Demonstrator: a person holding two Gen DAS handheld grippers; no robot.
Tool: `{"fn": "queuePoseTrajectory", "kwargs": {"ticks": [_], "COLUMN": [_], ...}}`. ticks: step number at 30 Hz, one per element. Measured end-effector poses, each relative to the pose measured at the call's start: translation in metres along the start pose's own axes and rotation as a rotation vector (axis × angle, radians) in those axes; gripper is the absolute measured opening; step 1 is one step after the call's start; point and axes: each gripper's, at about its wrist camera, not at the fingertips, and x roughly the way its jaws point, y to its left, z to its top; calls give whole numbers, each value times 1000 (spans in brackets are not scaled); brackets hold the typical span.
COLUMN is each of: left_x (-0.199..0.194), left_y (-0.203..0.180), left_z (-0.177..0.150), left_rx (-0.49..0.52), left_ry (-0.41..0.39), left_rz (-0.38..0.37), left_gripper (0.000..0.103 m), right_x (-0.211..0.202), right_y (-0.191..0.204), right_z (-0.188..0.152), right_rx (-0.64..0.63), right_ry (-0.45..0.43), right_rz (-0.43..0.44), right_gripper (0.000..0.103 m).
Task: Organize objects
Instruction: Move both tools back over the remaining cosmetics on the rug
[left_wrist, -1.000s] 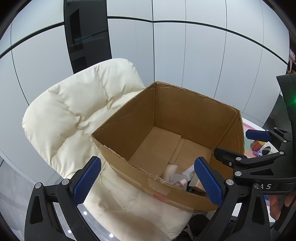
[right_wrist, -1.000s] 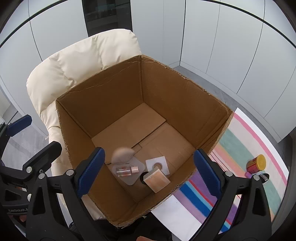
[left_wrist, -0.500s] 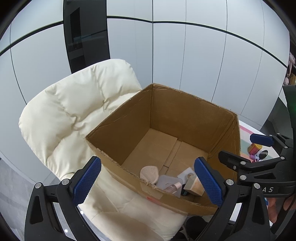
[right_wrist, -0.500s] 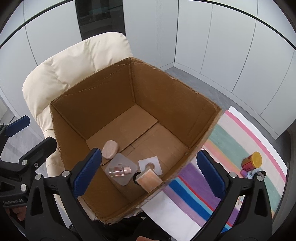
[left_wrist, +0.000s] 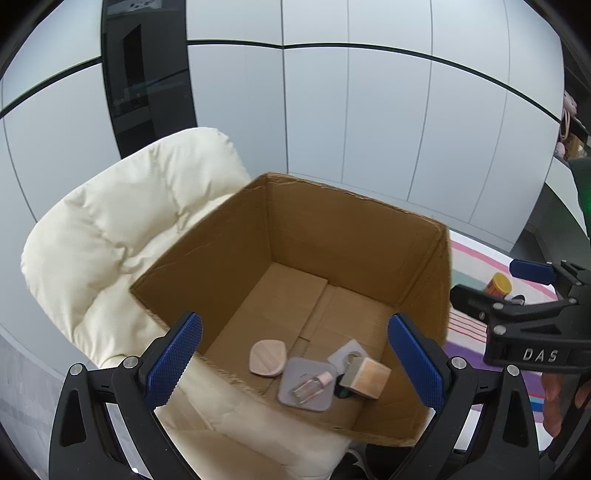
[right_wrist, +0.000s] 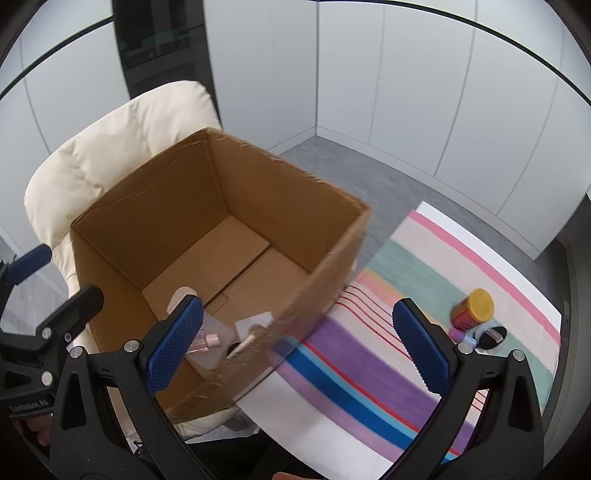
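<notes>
- Both grippers, left gripper (left_wrist: 295, 360) and right gripper (right_wrist: 297, 343), have fingers spread apart and carry nothing.
- Your right gripper has swung from the cardboard box (right_wrist: 332, 258) toward the striped rug (right_wrist: 424, 266), where the yellow-lidded jar (right_wrist: 474, 308) waits, likely next.
- Inside the box on the cream chair (left_wrist: 122, 236) lie a pink pad (left_wrist: 267, 357), a small bottle (left_wrist: 312, 384) on a grey tray (left_wrist: 291, 376), and a wooden block (left_wrist: 367, 373).

My way into the cardboard box (left_wrist: 354, 236) is from above — its tall walls block every side. The far floor is bare; the pink pad (left_wrist: 267, 357), grey tray (left_wrist: 306, 384) and wooden block (left_wrist: 365, 373) crowd the near corner. Striped mat (right_wrist: 424, 280) lies mostly free — a yellow-lidded jar (right_wrist: 474, 309) at its far edge.
</notes>
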Motion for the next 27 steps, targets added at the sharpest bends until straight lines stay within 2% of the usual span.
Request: {"fn": "queuePoseTrajectory", "kwargs": {"ticks": [27], "left_x": [12], "left_y": [-95], "left_z": [6], "left_rx": [111], "left_ry": [8], "left_rz": [-123], "left_gripper": [101], "right_x": [-22], "right_y": [-99], "right_z": [-21], "right_rx": [150], "right_ry": [-10], "right_rz": [-101], "right_gripper": [103]}}
